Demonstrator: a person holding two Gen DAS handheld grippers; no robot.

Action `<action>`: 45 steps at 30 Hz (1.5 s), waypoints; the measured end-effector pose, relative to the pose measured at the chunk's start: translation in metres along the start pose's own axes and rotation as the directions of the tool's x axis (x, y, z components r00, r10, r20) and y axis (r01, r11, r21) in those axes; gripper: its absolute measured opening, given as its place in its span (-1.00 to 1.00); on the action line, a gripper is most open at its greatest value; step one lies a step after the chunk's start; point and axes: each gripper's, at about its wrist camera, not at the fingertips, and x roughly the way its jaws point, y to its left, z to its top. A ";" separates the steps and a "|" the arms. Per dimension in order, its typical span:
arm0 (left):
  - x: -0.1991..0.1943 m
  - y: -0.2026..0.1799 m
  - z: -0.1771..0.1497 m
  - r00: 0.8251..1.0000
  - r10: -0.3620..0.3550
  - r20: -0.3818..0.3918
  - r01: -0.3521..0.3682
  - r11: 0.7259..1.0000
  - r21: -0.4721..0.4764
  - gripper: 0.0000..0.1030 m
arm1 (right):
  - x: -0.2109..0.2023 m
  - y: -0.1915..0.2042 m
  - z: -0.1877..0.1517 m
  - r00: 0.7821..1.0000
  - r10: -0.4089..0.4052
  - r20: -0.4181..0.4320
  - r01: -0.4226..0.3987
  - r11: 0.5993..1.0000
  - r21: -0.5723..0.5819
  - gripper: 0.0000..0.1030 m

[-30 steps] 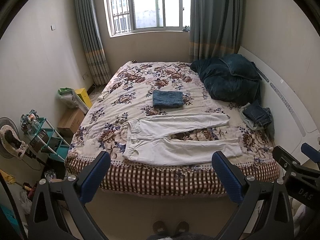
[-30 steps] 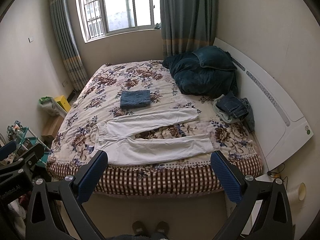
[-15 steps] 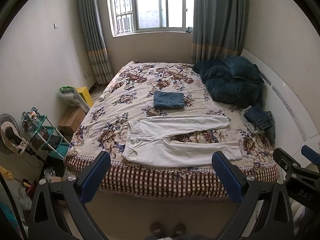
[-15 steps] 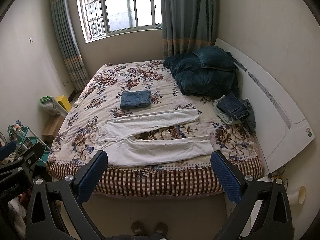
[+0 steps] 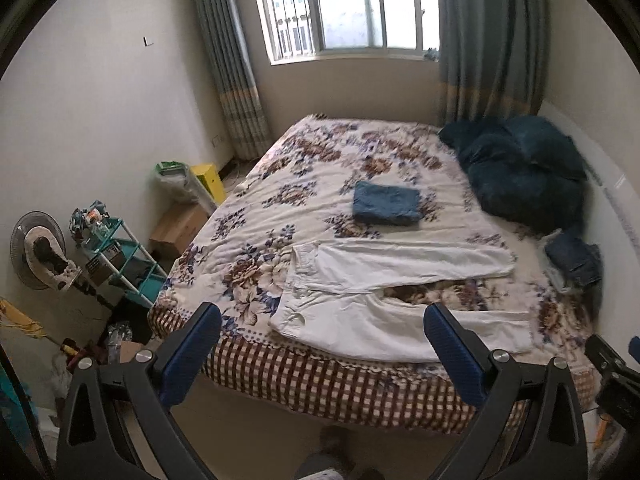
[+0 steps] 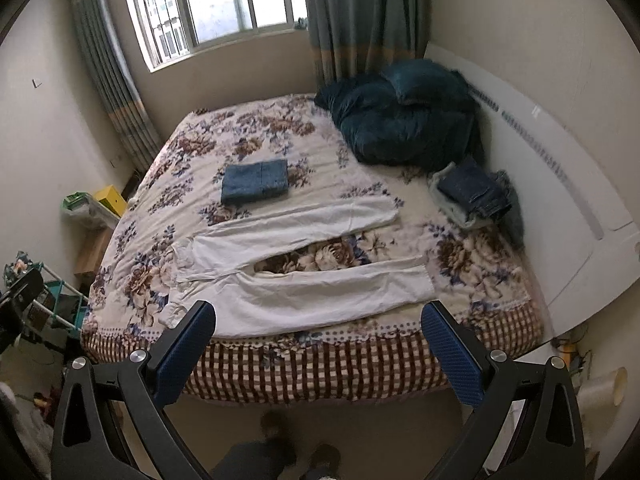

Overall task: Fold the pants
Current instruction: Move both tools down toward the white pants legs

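White pants (image 5: 384, 300) lie spread flat on the bed (image 5: 320, 376) ahead of both grippers, left gripper (image 5: 322, 344) and right gripper (image 6: 318, 340) gaping wide, empty.

A home bedroom: a floral-quilted bed (image 6: 208, 152) beneath a curtained window (image 6: 216, 4), with a cluttered shelf rack (image 5: 120, 264) alongside.

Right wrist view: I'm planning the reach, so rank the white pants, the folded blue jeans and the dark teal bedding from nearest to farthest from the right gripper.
1. White pants, spread flat at the bed's near edge, just beyond the right gripper.
2. Folded blue jeans, mid-bed, behind the pants.
3. Dark teal bedding, heaped at the far right, by the headboard.
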 end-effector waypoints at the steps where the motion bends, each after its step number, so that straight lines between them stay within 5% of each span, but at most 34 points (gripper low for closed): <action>1: 0.016 -0.002 0.004 1.000 0.003 -0.008 -0.003 1.000 0.004 1.00 | 0.016 0.001 0.005 1.000 -0.015 -0.015 0.015 1.000 0.001 1.00; 14: 0.245 -0.042 0.081 0.978 -0.006 -0.207 0.031 0.992 0.121 1.00 | 0.254 0.038 0.106 0.973 -0.098 -0.209 0.110 0.993 0.045 1.00; 24: 0.460 -0.081 0.114 0.954 0.077 -0.289 -0.007 0.972 0.235 1.00 | 0.504 0.048 0.169 0.921 -0.078 -0.382 0.124 0.987 0.098 1.00; 32: 0.624 -0.105 0.105 0.919 0.084 -0.385 0.064 0.933 0.355 1.00 | 0.723 0.116 0.195 0.853 -0.153 -0.499 0.057 0.978 -0.201 1.00; 39: 0.740 -0.116 0.100 0.864 0.071 -0.498 0.157 0.902 0.401 0.97 | 0.878 0.195 0.201 0.817 -0.222 -0.532 -0.068 0.879 -0.472 0.98; 42: 0.774 -0.124 0.096 0.856 0.078 -0.510 0.183 0.879 0.441 0.86 | 0.923 0.219 0.199 0.804 -0.228 -0.549 -0.152 0.814 -0.560 0.82; 44: 0.793 -0.119 0.096 0.842 0.058 -0.536 0.184 0.903 0.388 0.76 | 0.946 0.229 0.191 0.790 -0.236 -0.566 -0.195 0.778 -0.597 0.18; 45: 0.799 -0.114 0.097 0.837 0.036 -0.545 0.186 0.920 0.345 0.76 | 0.962 0.232 0.187 0.776 -0.251 -0.579 -0.201 0.771 -0.604 0.13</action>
